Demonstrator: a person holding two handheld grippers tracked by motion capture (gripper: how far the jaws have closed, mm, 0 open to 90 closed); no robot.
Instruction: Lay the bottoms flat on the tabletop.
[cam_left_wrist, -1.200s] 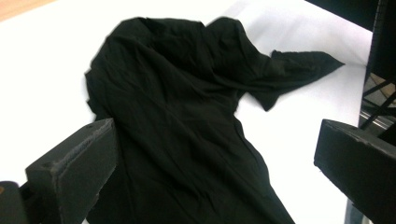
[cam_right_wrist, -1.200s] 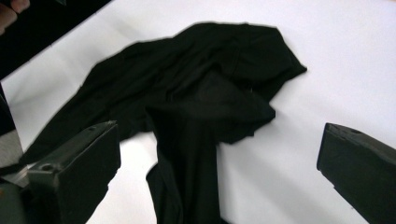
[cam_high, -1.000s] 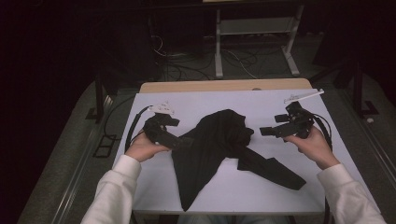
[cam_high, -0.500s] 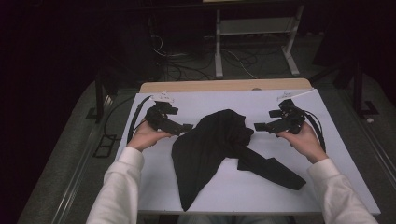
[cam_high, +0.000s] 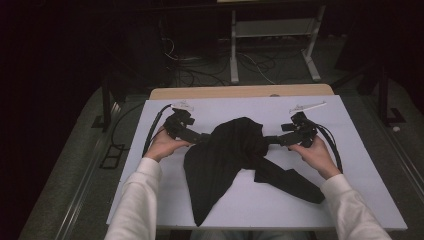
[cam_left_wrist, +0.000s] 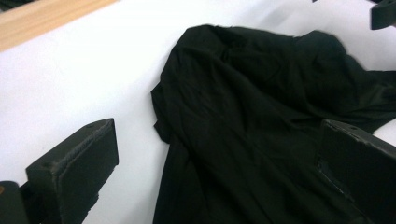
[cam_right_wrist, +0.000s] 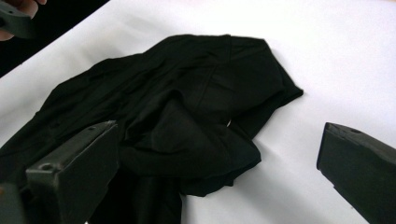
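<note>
A black garment (cam_high: 227, 155) lies crumpled in the middle of the white table top (cam_high: 350, 125), with one long part trailing toward the front right. My left gripper (cam_high: 204, 137) sits at the garment's left edge and my right gripper (cam_high: 271, 140) at its right edge. In the left gripper view the garment (cam_left_wrist: 261, 102) spreads ahead and the left gripper (cam_left_wrist: 217, 135) stands wide open, its right jaw over the cloth. In the right gripper view the right gripper (cam_right_wrist: 217, 140) is also wide open, its left jaw over the bunched garment (cam_right_wrist: 187, 102).
A wooden strip (cam_high: 240, 92) runs along the table's far edge. Behind it on the dark floor stand a metal frame (cam_high: 270, 35) and loose cables (cam_high: 200, 65). A cable (cam_high: 152, 130) trails from the left gripper, another (cam_high: 332, 142) from the right.
Both grippers have moved inward, from beside the garment to its left and right edges. The garment has kept its shape and place.
</note>
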